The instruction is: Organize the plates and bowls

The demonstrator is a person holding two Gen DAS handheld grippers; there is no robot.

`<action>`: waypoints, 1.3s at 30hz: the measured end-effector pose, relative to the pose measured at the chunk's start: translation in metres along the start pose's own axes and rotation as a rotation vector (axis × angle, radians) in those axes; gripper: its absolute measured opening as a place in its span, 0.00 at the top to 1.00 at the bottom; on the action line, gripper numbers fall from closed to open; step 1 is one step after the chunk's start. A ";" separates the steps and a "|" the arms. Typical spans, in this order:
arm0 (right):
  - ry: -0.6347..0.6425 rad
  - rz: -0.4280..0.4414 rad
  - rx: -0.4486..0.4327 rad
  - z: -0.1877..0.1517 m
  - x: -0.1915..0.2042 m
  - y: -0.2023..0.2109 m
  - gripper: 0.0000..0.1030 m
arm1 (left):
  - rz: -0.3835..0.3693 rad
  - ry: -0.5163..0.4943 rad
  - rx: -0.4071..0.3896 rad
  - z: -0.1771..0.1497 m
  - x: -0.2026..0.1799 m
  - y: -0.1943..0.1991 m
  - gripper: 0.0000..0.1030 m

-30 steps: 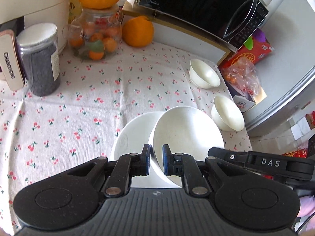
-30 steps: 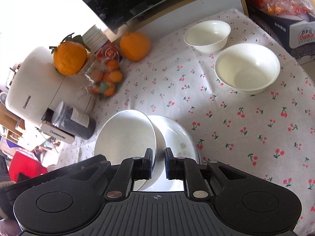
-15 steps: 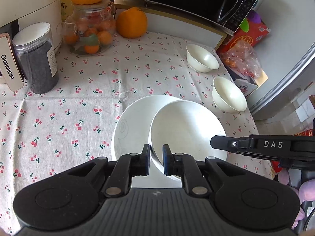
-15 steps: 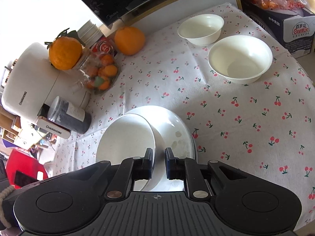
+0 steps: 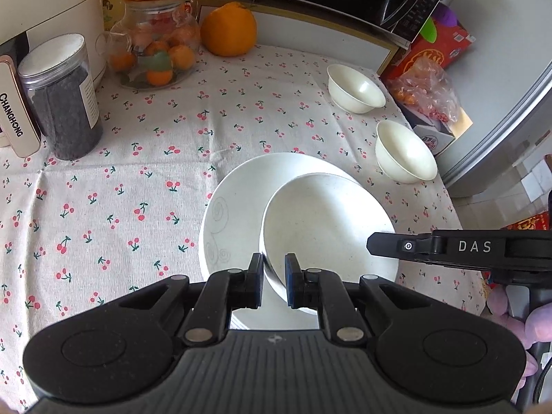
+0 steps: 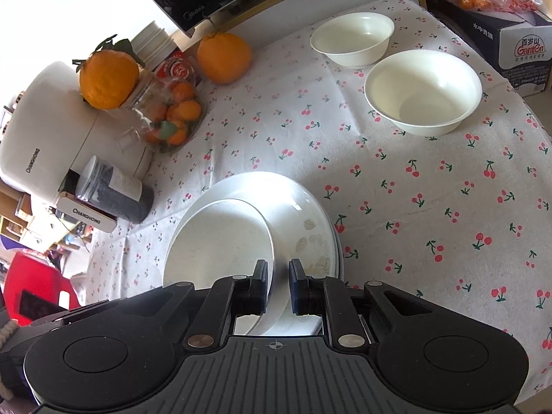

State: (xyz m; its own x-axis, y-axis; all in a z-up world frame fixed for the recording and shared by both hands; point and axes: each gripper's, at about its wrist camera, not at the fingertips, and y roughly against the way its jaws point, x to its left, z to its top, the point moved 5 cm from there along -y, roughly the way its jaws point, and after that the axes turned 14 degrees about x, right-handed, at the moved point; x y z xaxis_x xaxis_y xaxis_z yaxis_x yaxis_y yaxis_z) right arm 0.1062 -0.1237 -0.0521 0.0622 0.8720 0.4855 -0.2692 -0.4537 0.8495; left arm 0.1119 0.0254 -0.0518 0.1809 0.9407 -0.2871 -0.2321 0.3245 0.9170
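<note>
Both grippers, left (image 5: 274, 277) and right (image 6: 277, 283), pinch the small plate (image 5: 327, 227) rim between narrow fingers, steadying it over the large plate (image 5: 238, 203) for stacking.

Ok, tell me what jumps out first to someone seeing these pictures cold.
Two white plates overlap at the near edge of the cherry-print tablecloth, each pinched at its rim by a gripper, the upper one by the left gripper and the lower plate by the right gripper. Next come two empty cream bowls at the far right, and bright oranges by the glass jar at the back.
</note>
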 end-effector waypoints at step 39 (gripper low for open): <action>0.030 -0.045 -0.158 0.009 -0.038 0.062 0.85 | -0.111 -0.070 -0.127 0.012 -0.067 0.012 0.89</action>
State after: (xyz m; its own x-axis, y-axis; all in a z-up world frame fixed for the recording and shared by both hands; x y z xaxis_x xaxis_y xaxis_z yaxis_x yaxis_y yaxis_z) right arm 0.0961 -0.1863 -0.0163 0.0500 0.8969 0.4393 -0.4143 -0.3816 0.8263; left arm 0.1082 -0.0352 -0.0181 0.2770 0.8908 -0.3603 -0.3255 0.4398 0.8370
